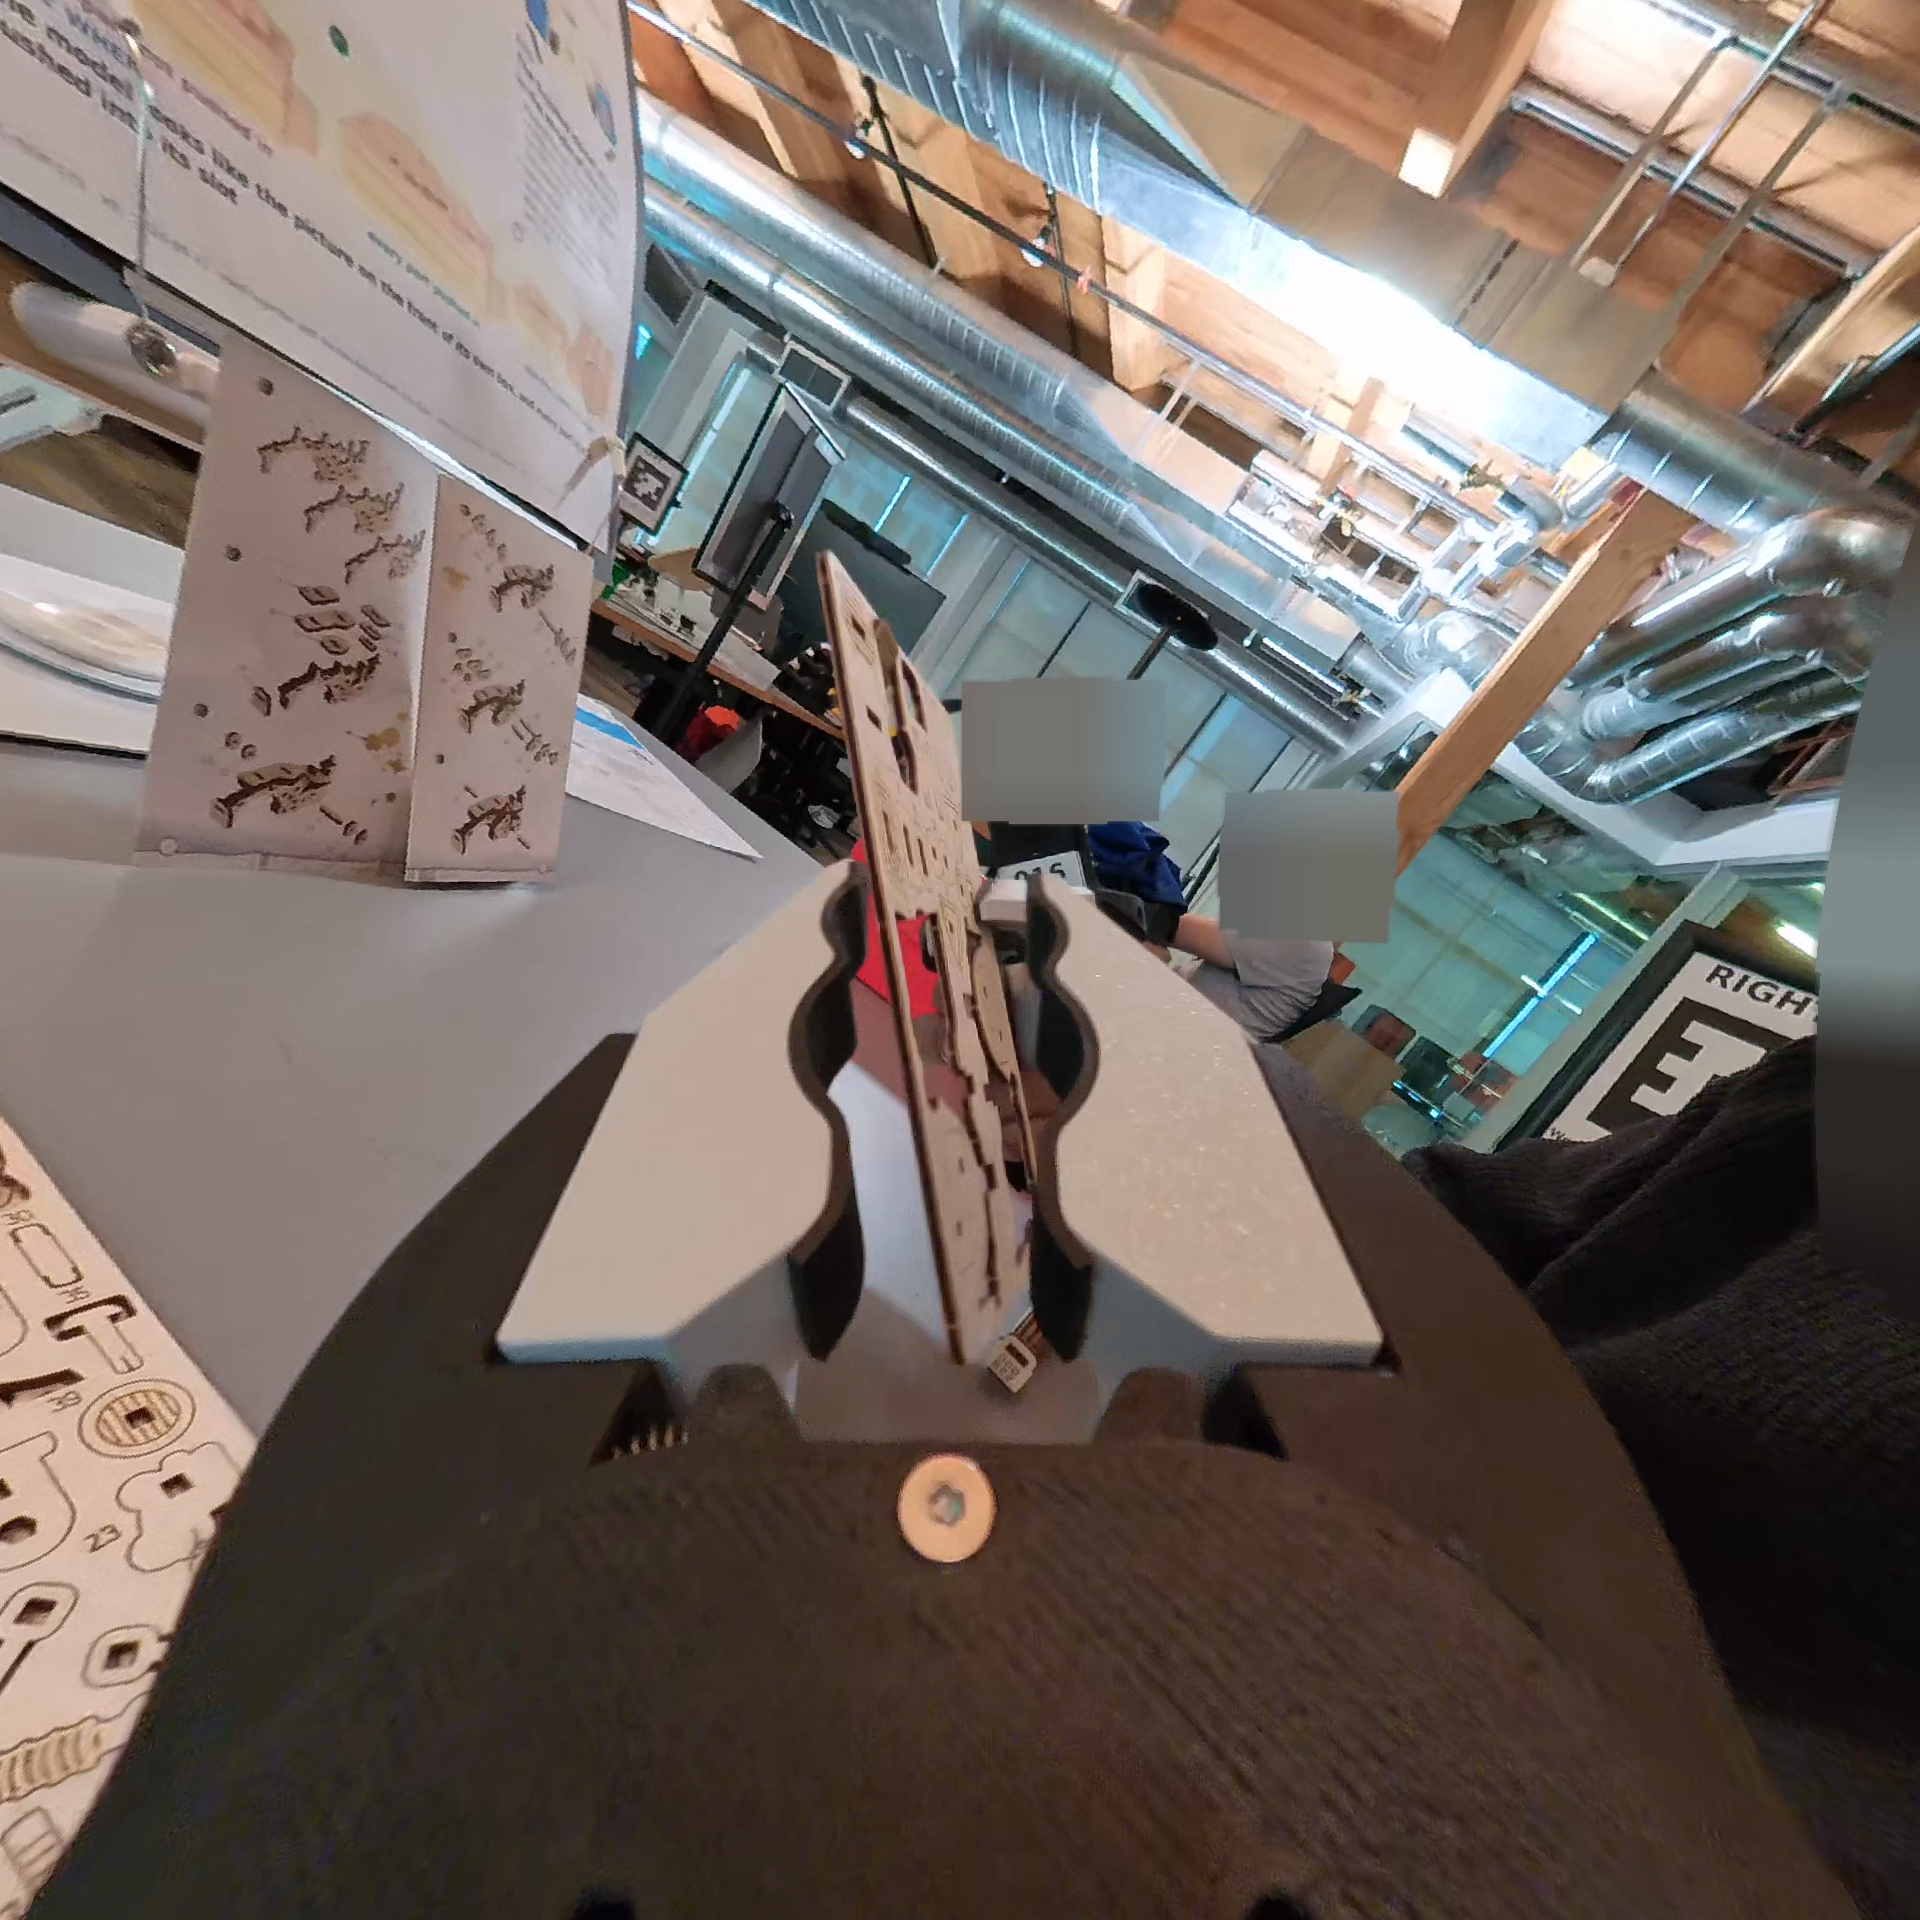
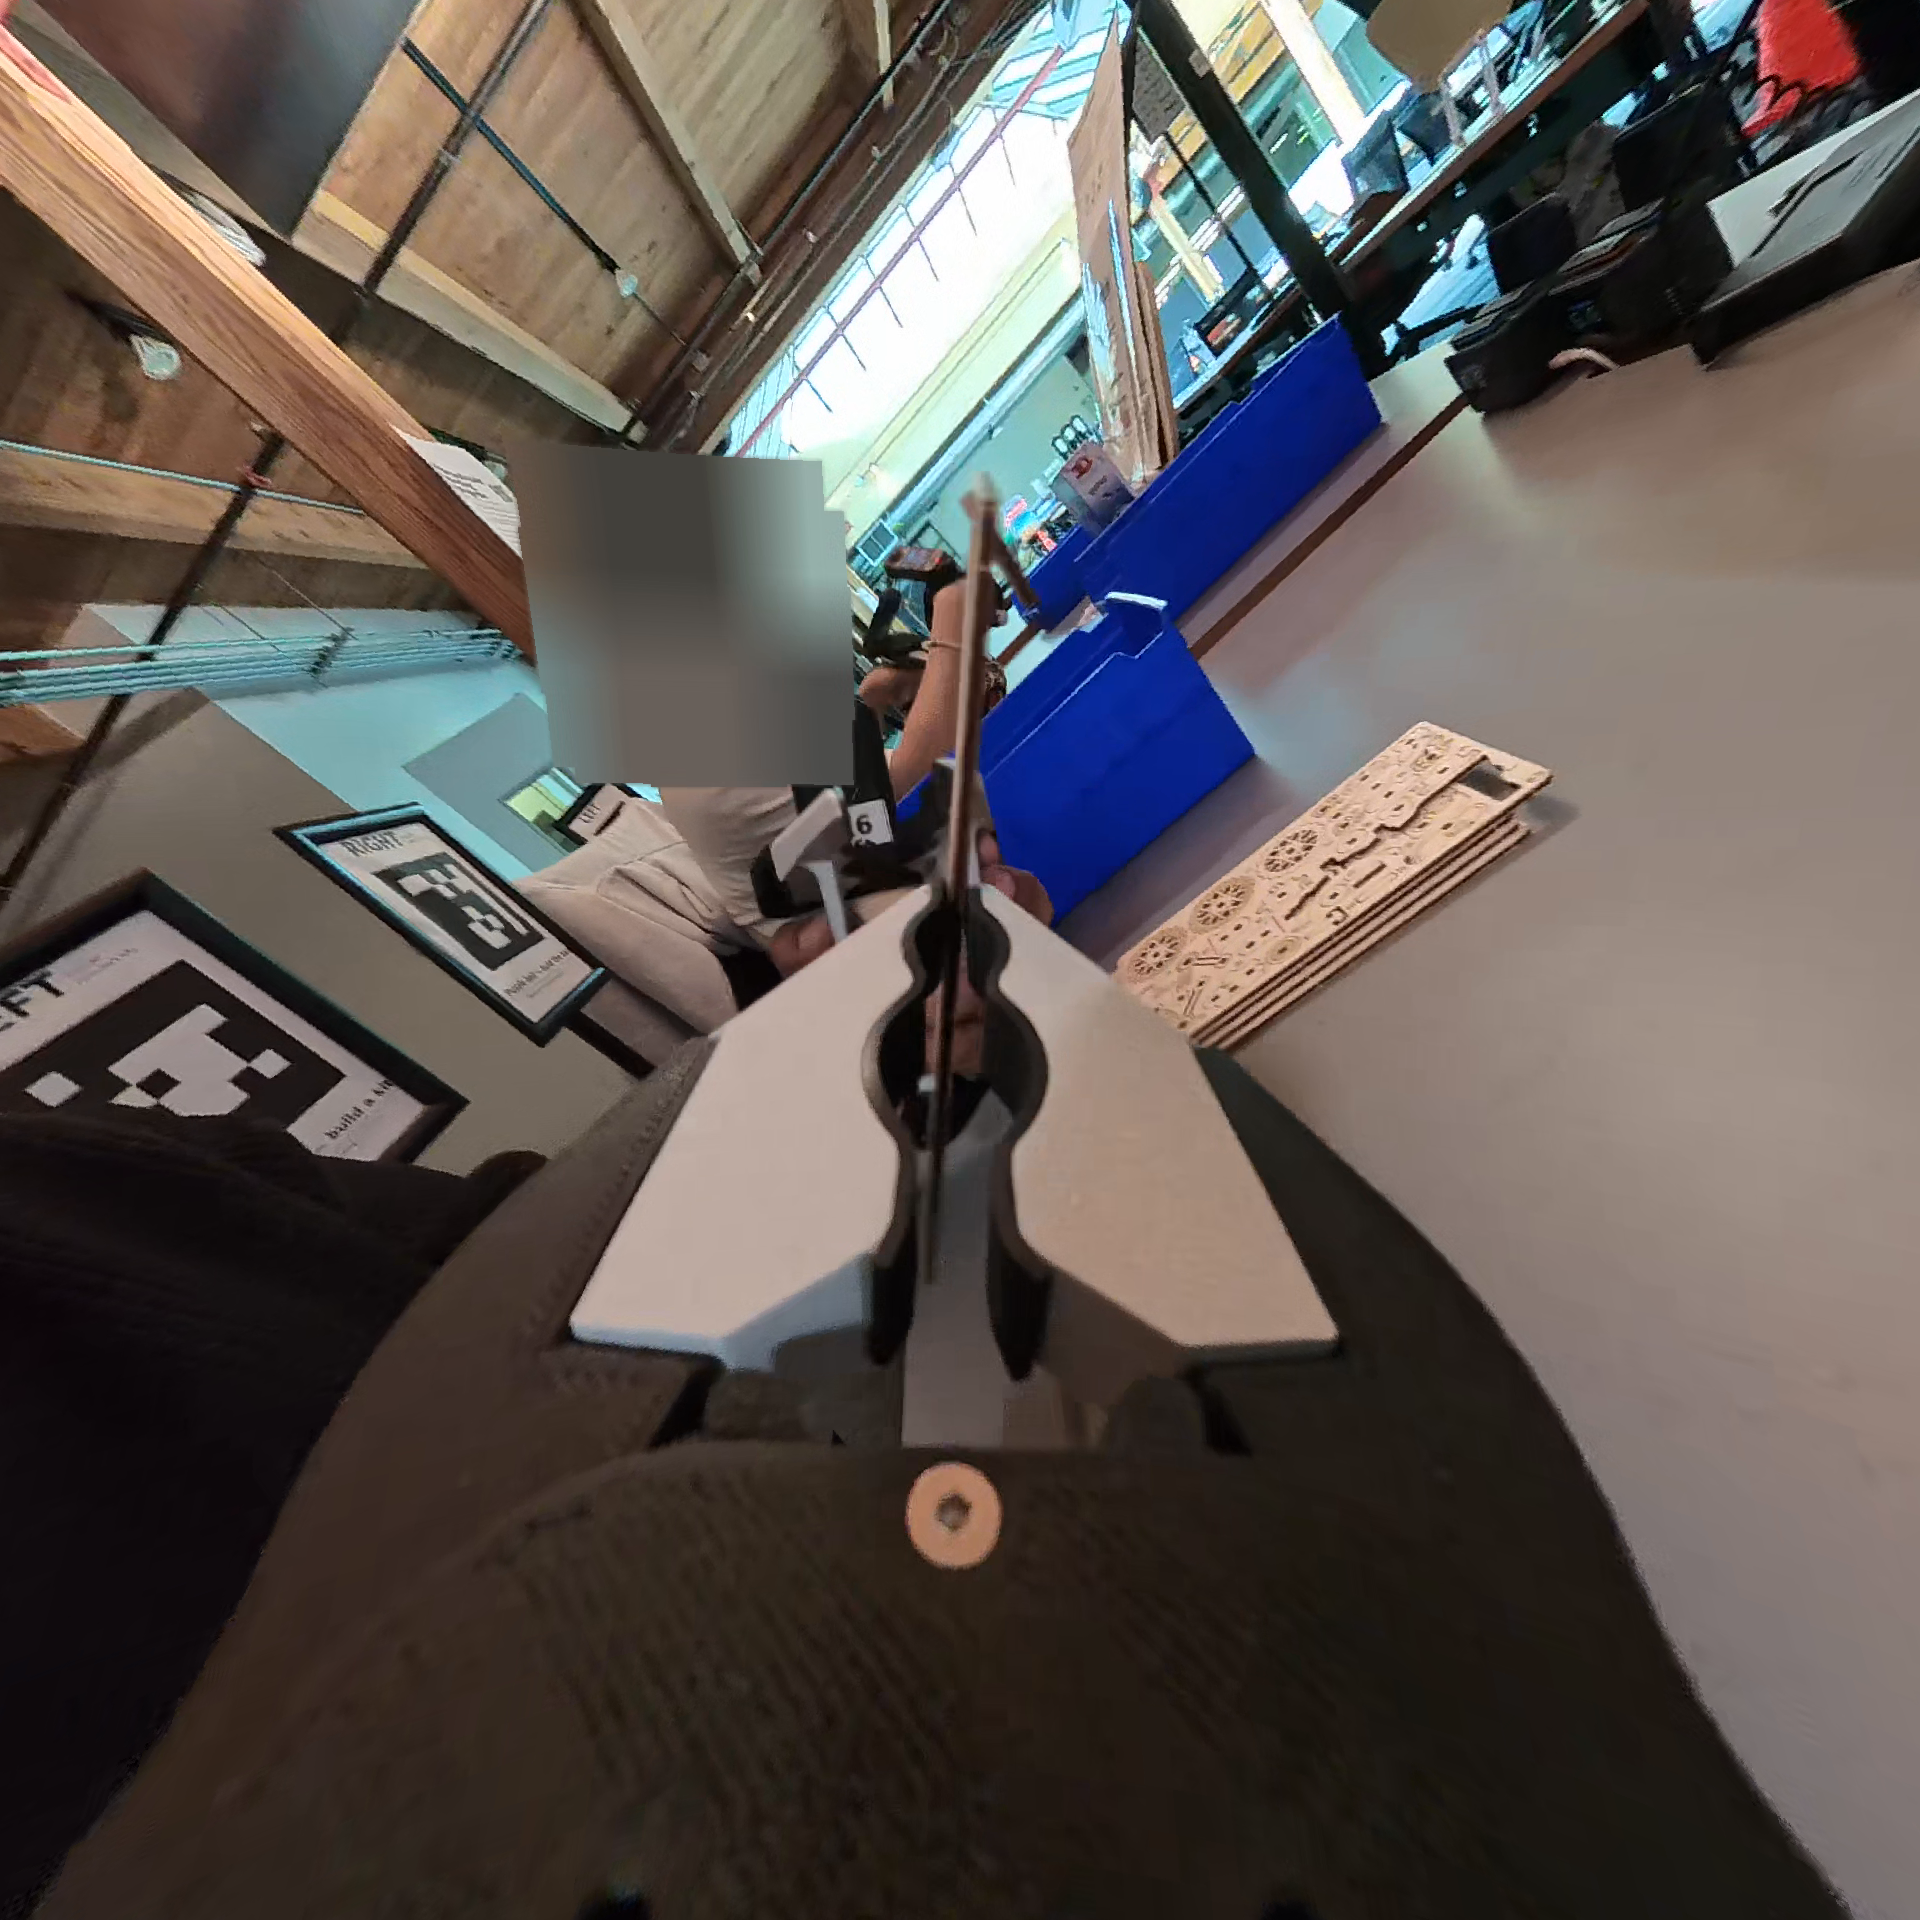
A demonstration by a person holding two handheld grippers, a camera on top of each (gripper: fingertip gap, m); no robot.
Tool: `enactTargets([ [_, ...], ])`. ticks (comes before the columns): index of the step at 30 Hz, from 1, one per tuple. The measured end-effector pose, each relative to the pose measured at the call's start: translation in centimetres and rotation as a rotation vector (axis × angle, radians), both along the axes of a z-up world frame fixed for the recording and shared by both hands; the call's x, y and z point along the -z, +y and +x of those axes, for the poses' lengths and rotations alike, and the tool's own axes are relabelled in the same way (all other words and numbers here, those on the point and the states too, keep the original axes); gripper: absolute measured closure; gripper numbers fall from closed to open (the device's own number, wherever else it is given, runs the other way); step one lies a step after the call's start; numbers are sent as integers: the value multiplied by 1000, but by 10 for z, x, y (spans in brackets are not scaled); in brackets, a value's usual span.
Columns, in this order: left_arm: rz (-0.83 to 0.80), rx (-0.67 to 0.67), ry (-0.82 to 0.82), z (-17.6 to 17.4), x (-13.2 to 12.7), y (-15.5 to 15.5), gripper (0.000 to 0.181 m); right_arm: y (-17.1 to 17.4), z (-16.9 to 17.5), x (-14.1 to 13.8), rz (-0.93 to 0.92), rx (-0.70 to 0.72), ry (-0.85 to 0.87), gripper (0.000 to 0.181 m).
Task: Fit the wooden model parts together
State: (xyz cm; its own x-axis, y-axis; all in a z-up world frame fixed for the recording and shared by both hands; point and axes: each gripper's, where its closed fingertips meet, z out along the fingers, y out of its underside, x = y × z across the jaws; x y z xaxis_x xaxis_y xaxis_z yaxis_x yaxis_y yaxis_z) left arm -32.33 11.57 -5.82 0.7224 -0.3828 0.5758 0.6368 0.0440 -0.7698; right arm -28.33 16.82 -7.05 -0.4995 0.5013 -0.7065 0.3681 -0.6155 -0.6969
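Note:
My left gripper point(image 1: 935, 894) is shut on a thin laser-cut wooden sheet point(image 1: 914, 831). It holds the sheet upright and slightly tilted above the grey table point(image 1: 312, 1039). The sheet leans against the right finger, with a gap showing beside the left finger. My right gripper point(image 2: 951, 914) is shut on a thin wooden sheet point(image 2: 970, 675) seen edge-on, which sticks out well past the fingertips. I cannot tell whether both grippers hold the same sheet. Neither gripper shows in the other's view.
A stack of wooden part sheets point(image 2: 1340, 883) lies on the table point(image 2: 1558, 1143) beside blue bins point(image 2: 1101, 758). Standing instruction cards point(image 1: 291, 644) and a poster point(image 1: 364, 187) are at the far left. Another part sheet point(image 1: 73, 1455) lies near left. People sit across the table. The left gripper's tips are roughly 8 cm from the right gripper's.

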Motion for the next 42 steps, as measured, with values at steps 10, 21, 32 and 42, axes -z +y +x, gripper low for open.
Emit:
enactTargets([
  [10,2,-120,131,-18,-1,-12,119,-37,13,12,240,-115,18,180],
  [21,46,-5,150,0,-5,-17,172,-54,15,16,320,-145,32,180],
  [32,28,76,1,1,-3,-13,177,-50,17,13,325,-136,52,179],
  [42,1,128,-156,-1,-1,-8,178,-46,16,12,340,-117,66,178],
])
